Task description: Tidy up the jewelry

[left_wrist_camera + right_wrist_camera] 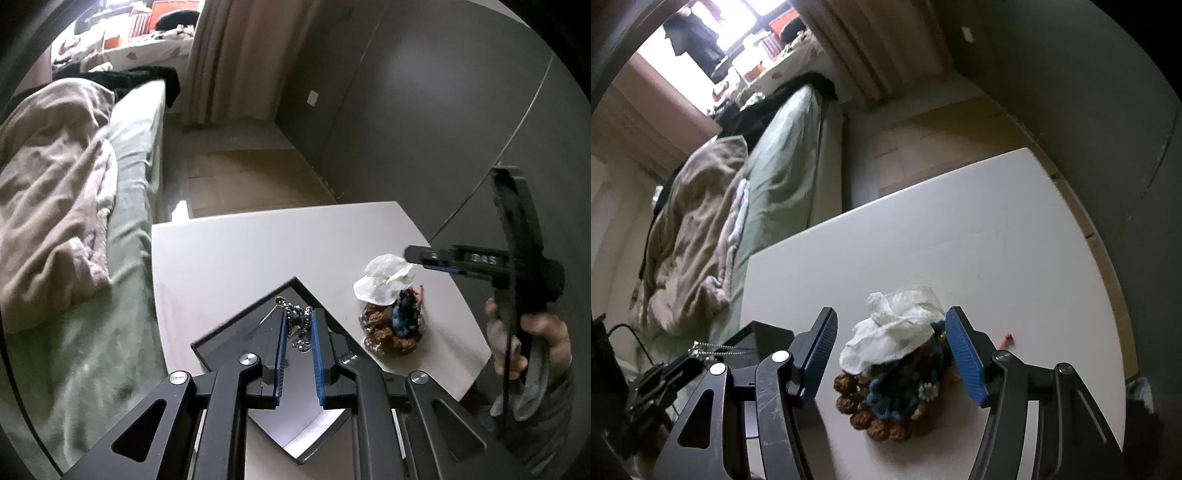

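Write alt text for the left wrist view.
The left gripper is shut on a silver chain over a black tray on a white table. Right of it lie a crocheted pouch and white paper.

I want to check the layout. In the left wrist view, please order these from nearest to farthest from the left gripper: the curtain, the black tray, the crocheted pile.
1. black tray: directly under the left gripper, which holds a silver chain.
2. crocheted pile: to the right, on the white table.
3. curtain: far back, by the wall.
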